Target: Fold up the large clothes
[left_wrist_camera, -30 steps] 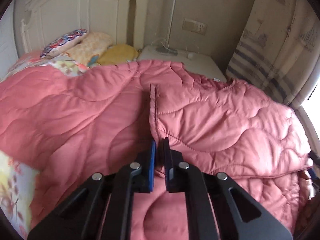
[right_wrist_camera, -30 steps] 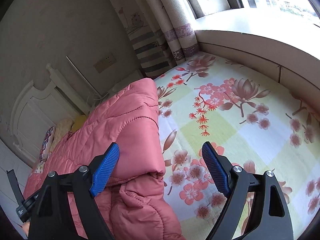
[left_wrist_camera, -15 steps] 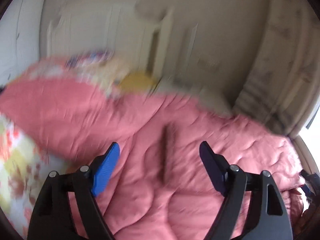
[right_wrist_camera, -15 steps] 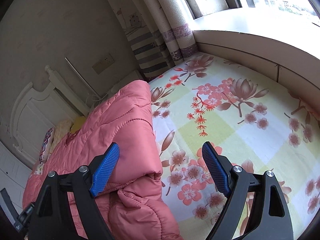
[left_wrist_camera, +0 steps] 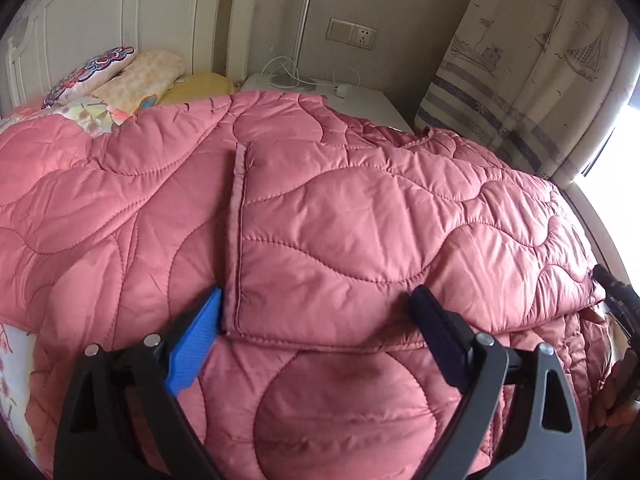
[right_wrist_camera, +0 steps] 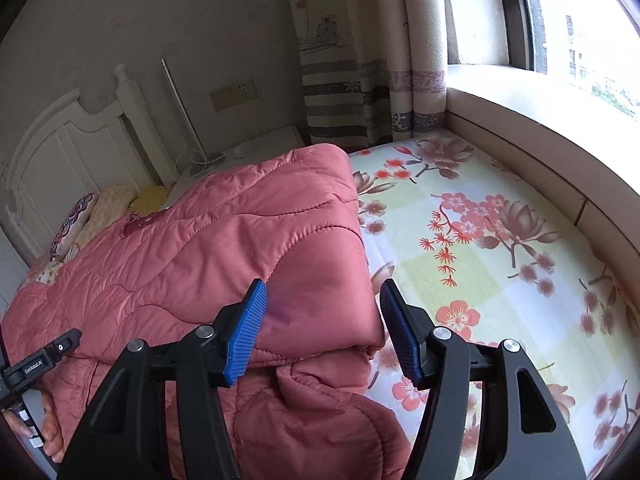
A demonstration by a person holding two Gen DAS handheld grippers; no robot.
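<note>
A large pink quilted garment lies spread on the bed, a flap folded over it with its seamed edge running away from me. My left gripper hovers over the flap's near edge, jaws wide and still opening, holding nothing. In the right wrist view the garment's folded corner sits between the jaws of my right gripper. They are closing; the left pad touches the fabric and the right pad stands just beside it.
A floral bed sheet lies bare to the right of the garment. Pillows rest by the white headboard. A white nightstand with cables, a curtain and a window ledge border the bed.
My left gripper has let go of the flap's edge and opened wide. My right gripper's jaws have narrowed around the folded corner, and its view has rolled.
</note>
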